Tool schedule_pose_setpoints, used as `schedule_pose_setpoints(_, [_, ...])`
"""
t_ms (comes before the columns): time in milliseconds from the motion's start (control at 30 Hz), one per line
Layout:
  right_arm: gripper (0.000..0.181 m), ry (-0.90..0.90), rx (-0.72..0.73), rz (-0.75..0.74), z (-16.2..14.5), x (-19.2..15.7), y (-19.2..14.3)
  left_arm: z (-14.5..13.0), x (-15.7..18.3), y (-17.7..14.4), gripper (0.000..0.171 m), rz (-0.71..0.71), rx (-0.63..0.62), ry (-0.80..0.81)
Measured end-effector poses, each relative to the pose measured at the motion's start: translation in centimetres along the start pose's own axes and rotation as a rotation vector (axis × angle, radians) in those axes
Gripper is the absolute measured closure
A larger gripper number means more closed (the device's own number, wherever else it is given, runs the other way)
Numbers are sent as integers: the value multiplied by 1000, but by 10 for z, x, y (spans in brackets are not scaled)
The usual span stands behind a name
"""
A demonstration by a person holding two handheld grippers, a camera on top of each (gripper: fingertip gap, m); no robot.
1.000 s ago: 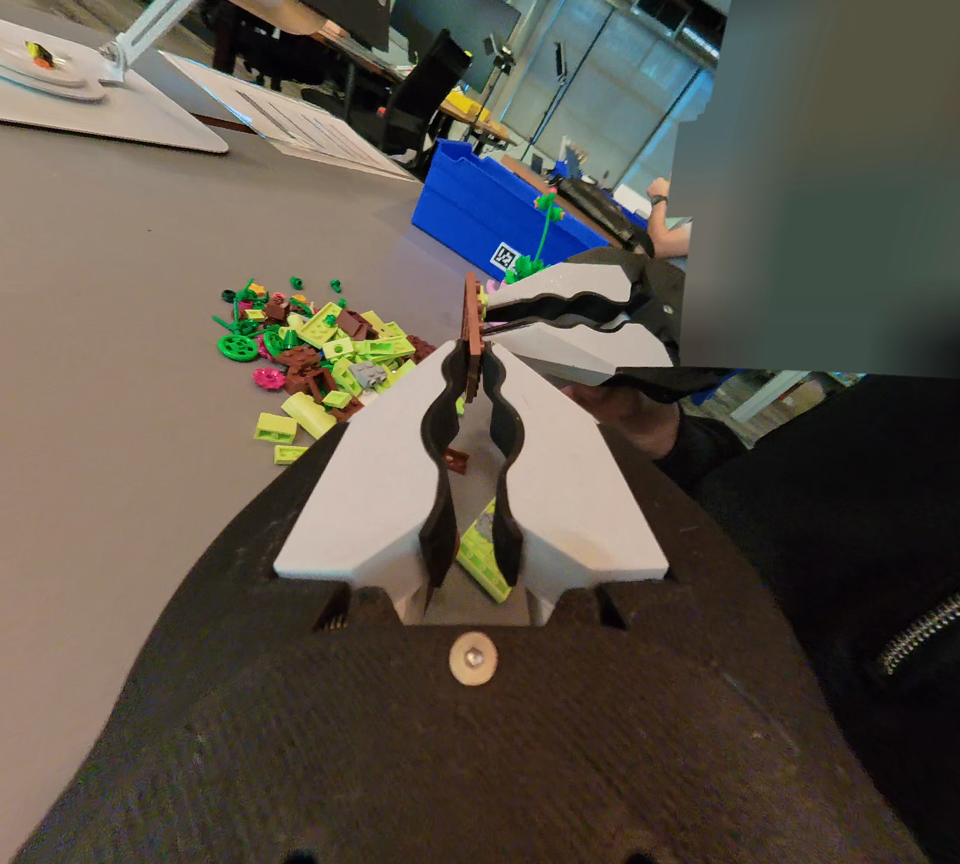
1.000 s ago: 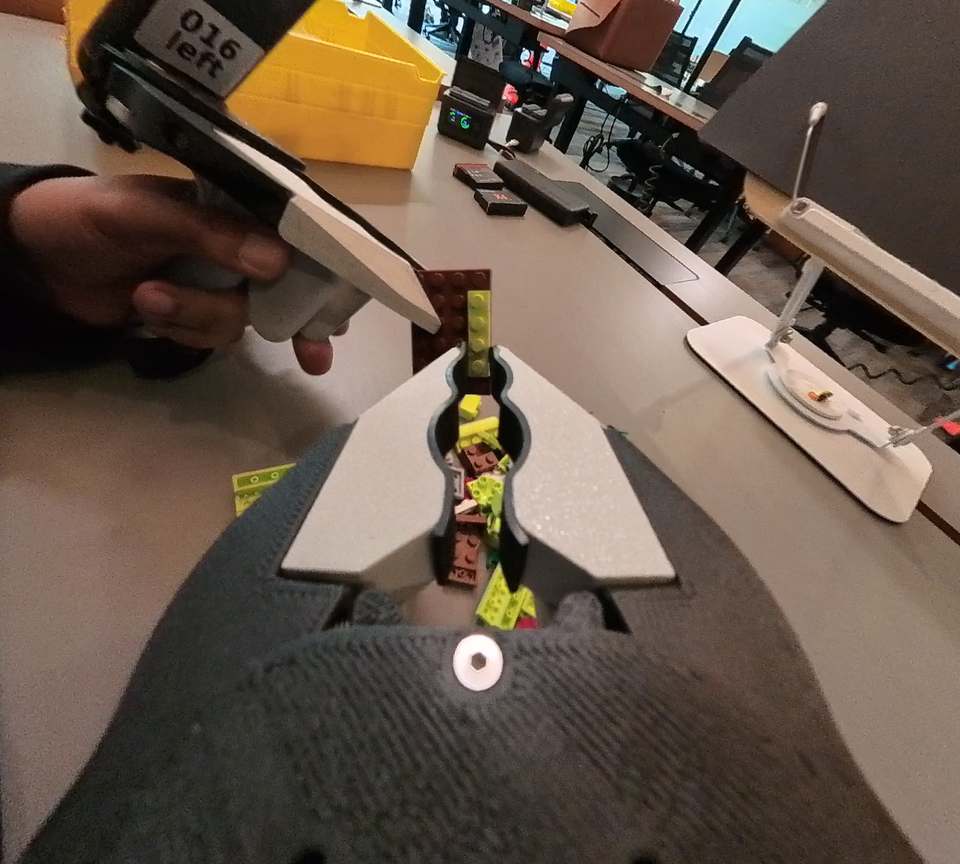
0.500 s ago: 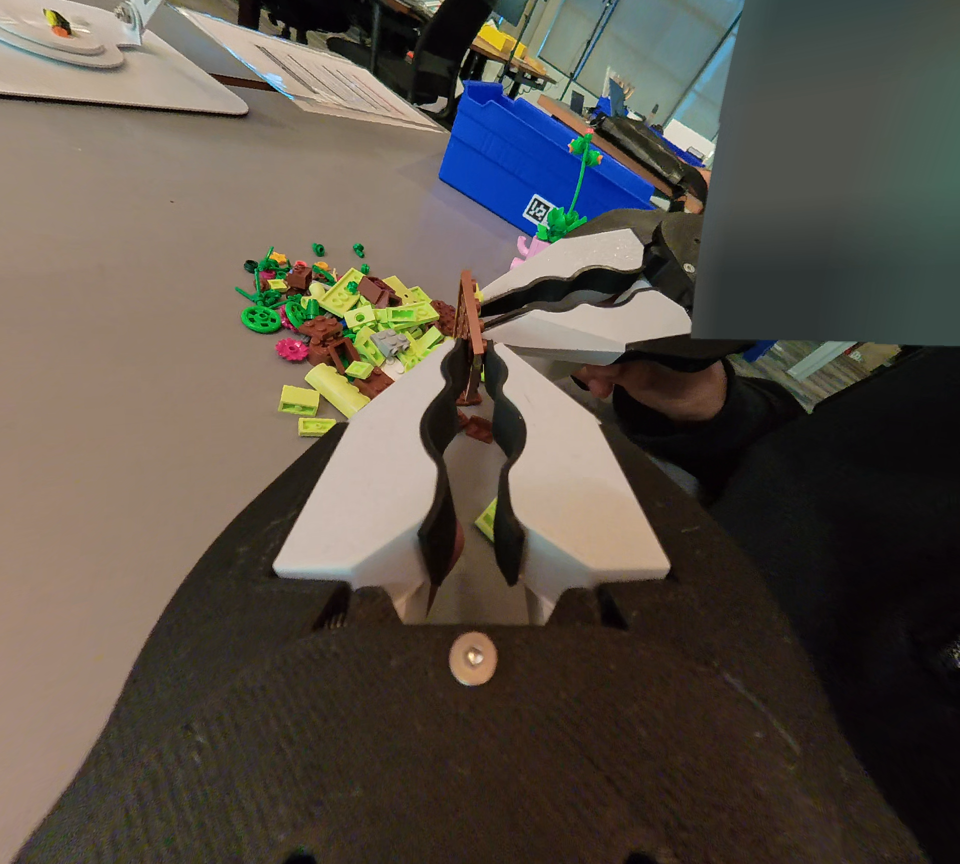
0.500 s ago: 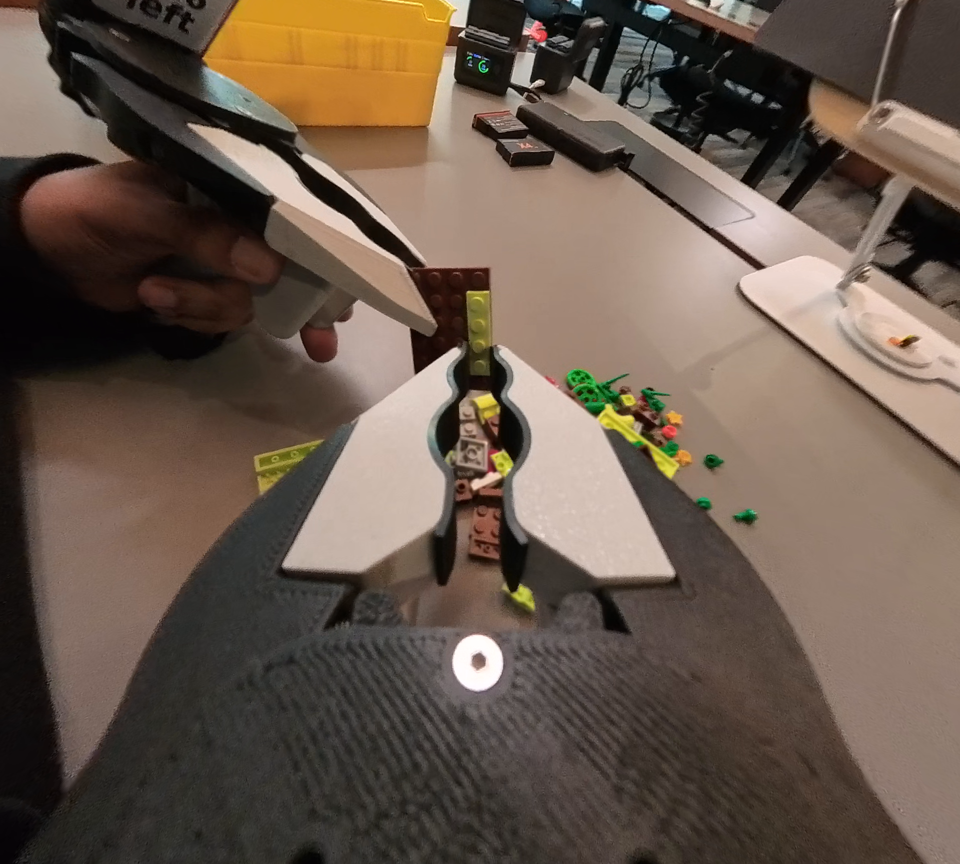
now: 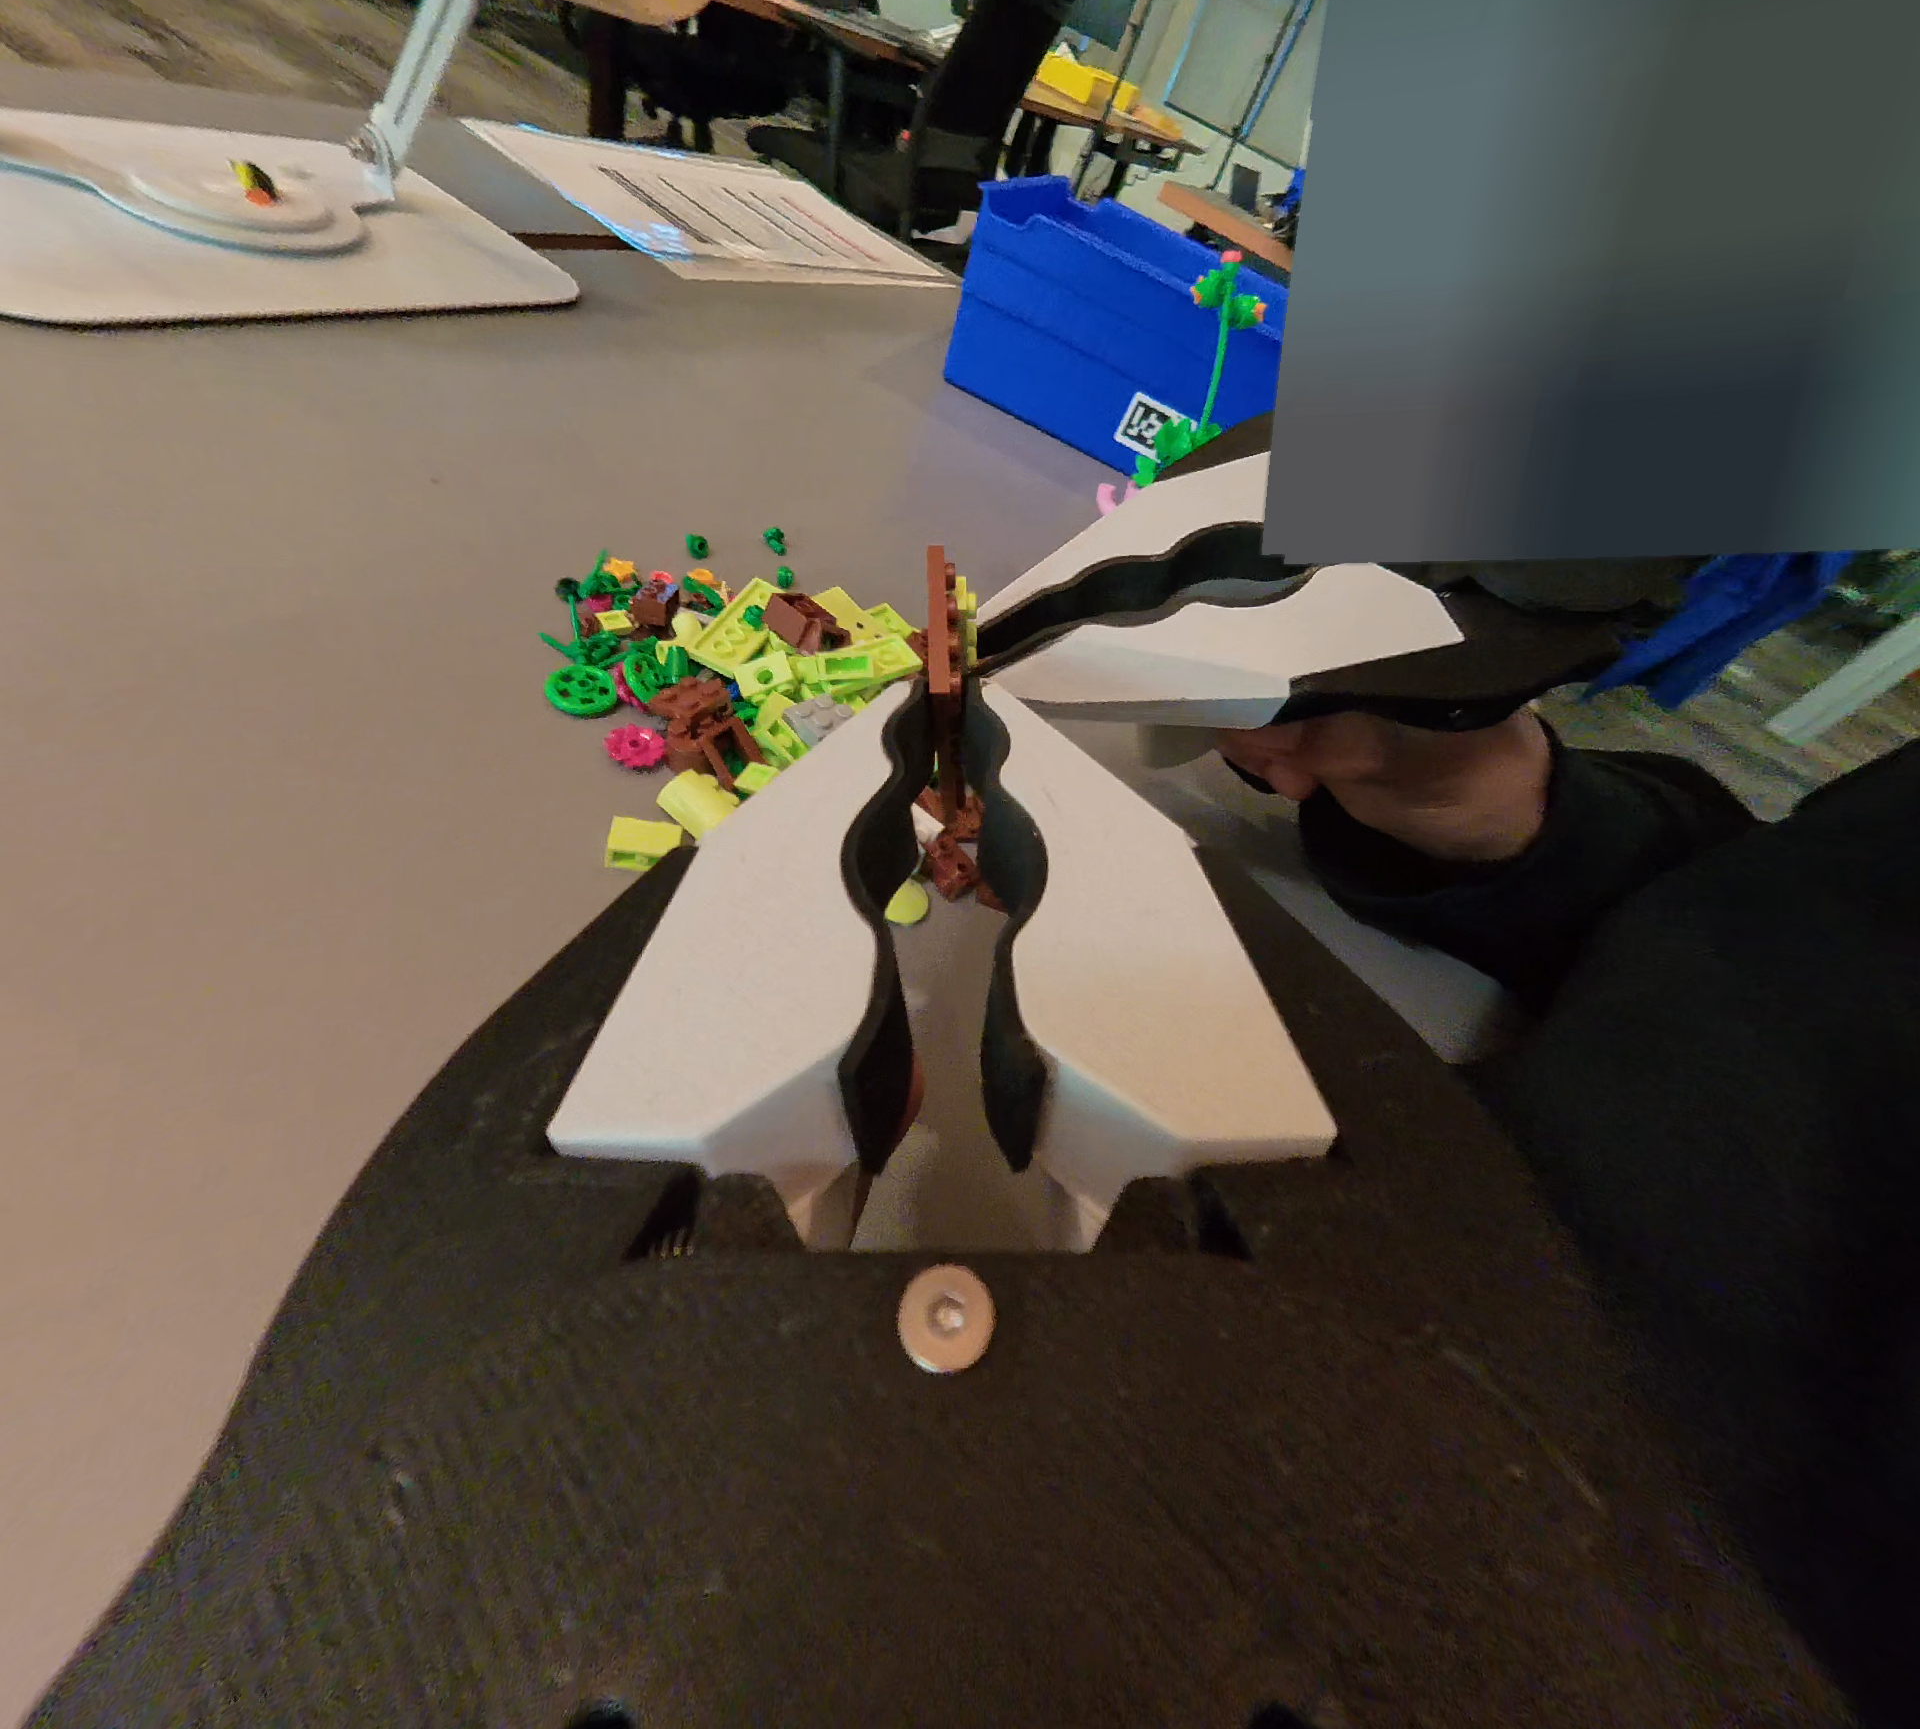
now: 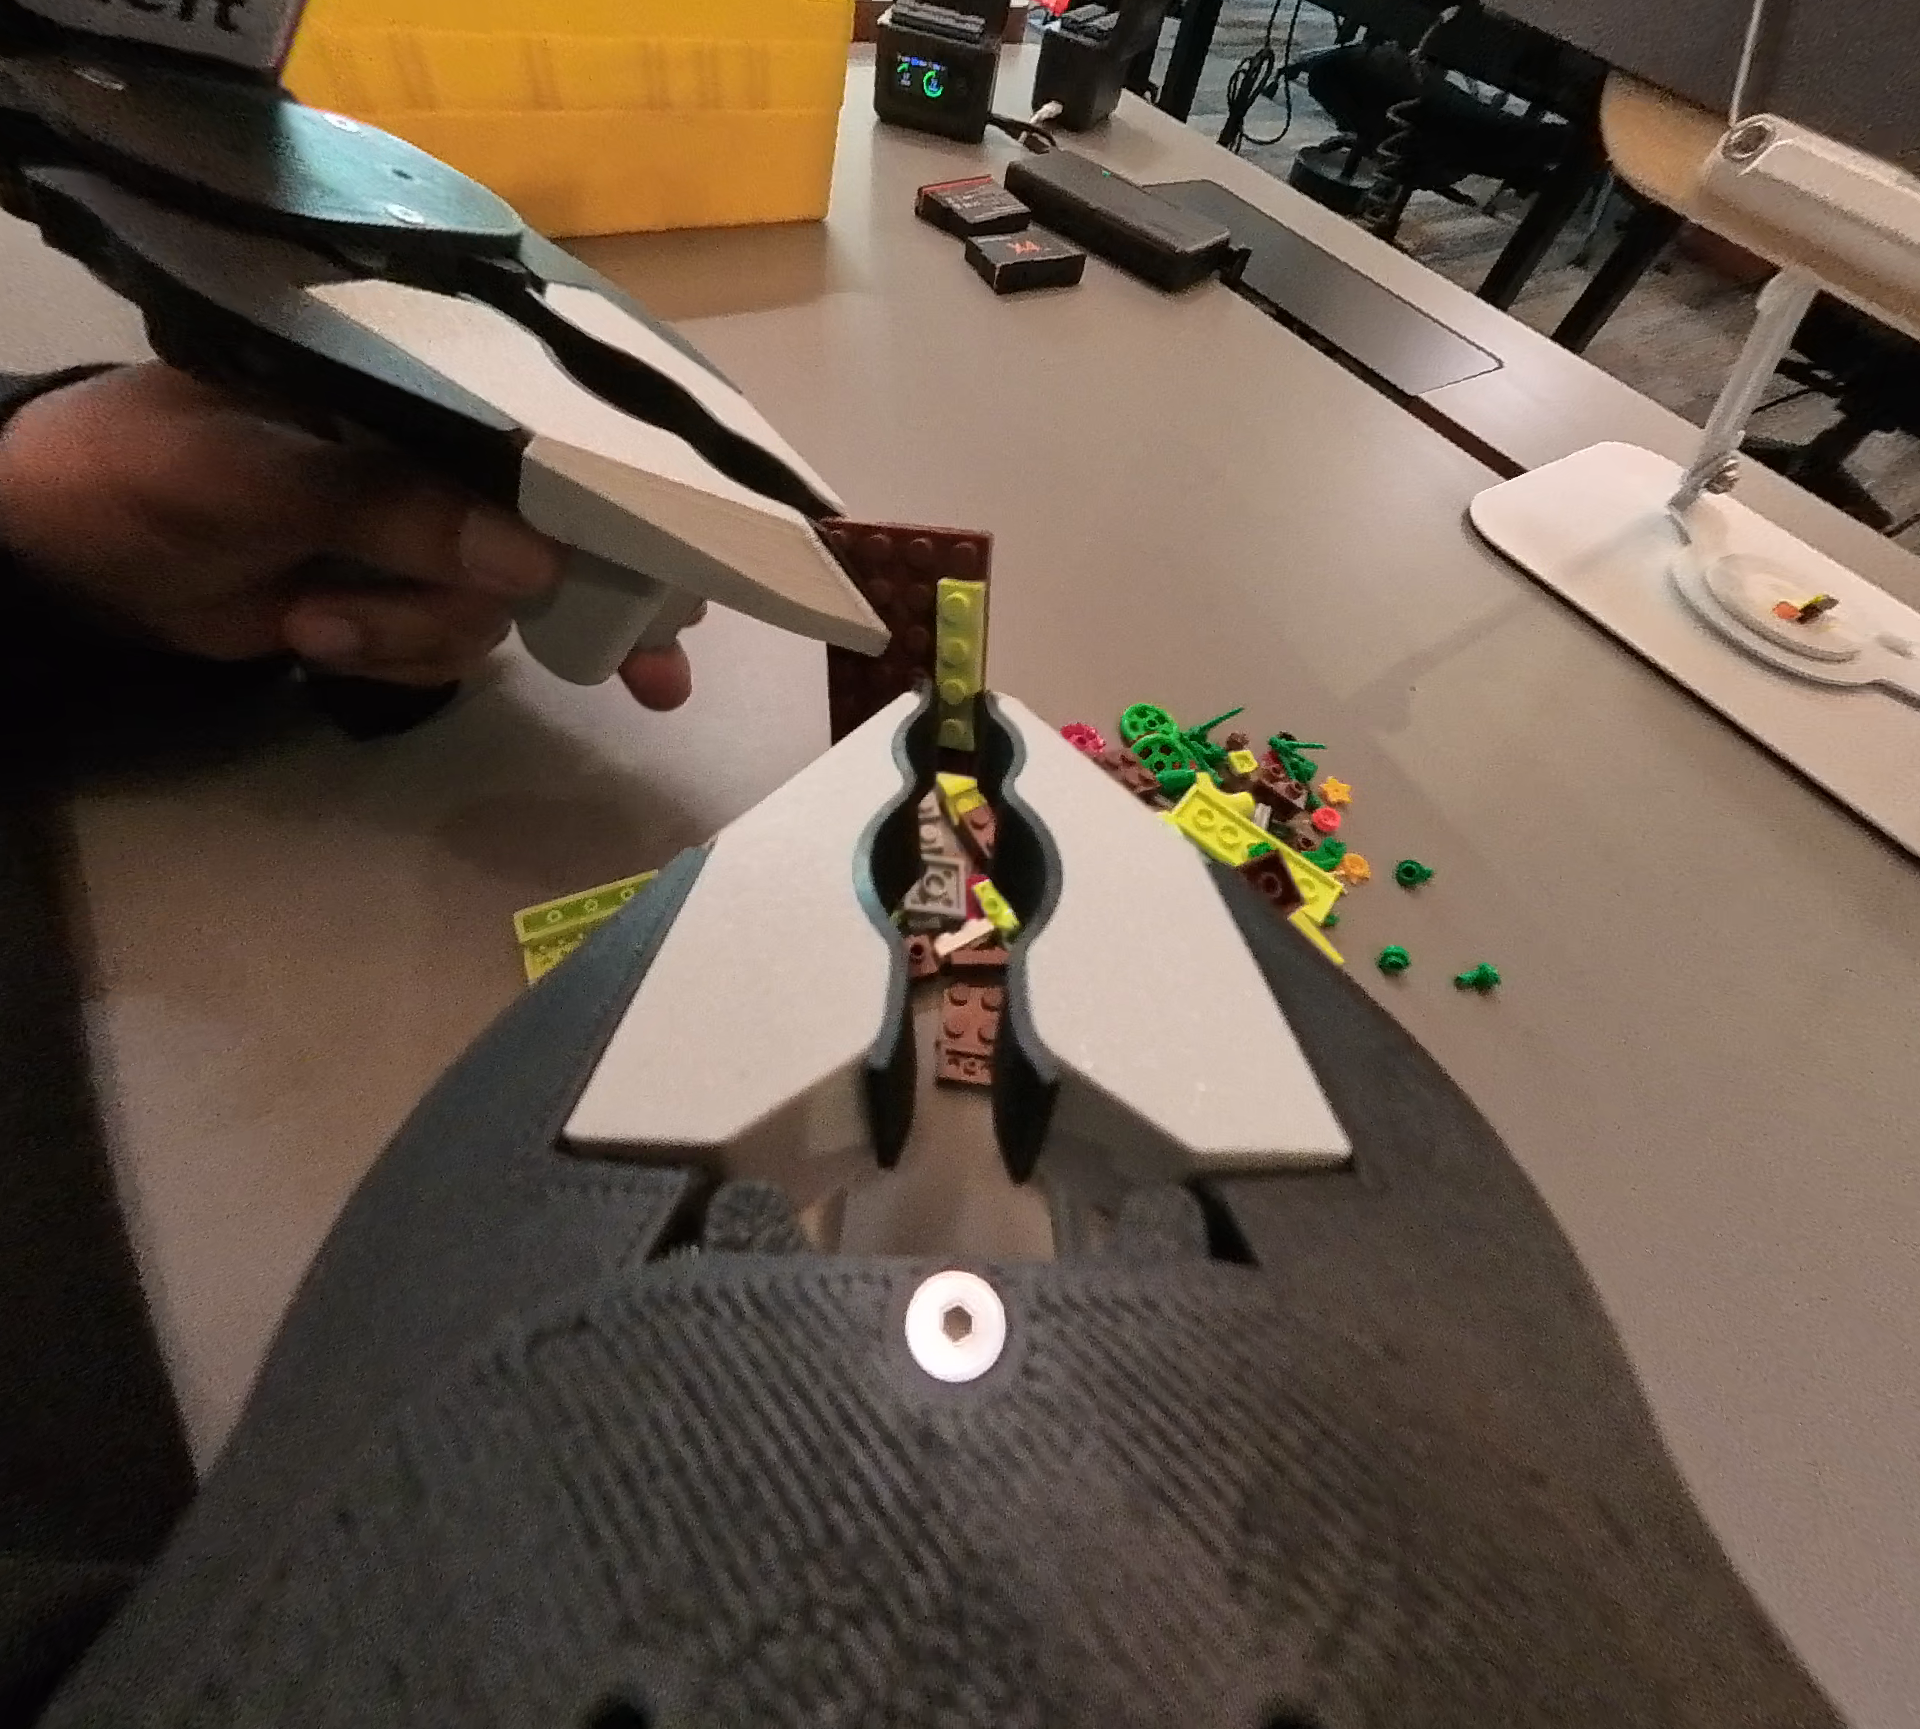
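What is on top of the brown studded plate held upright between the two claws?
A narrow lime-green studded strip sits on the brown studded plate. Its lower end is hidden by the right claw.

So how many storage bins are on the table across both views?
2: a blue bin beyond the brick pile in the left wrist view, a yellow bin at the far left in the right wrist view. Others may be hidden.

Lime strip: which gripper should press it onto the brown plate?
Right, likely: right gripper is shut on the lime strip, against the brown plate; left gripper clamps that plate.
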State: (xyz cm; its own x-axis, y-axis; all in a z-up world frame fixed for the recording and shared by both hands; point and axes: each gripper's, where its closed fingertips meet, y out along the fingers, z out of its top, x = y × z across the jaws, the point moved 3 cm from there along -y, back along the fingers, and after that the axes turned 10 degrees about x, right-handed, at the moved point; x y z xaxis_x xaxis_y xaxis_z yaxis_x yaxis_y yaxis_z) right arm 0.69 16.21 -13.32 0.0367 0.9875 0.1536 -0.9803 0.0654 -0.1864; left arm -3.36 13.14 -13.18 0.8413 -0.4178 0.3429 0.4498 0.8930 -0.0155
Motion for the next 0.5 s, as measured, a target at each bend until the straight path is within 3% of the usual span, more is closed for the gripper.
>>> schedule_pose_setpoints(267, [176, -63, -1, -64, 3, 2, 0, 2, -3, 5, 170, 102, 10, 91])
schedule_pose_setpoints(333, [176, 7, 82, -42, 14, -1, -4, 8, -37, -8, 170, 298, -10, 211])
schedule_pose_setpoints(433, [176, 78, 77, -37, 9, 6, -5, 13, -51, -20, 171, 233, 87, -72])
schedule_pose_setpoints(500, [176, 95, 51, -29, 2, 11, -5, 17, -50, -21, 171, 215, 119, -85])
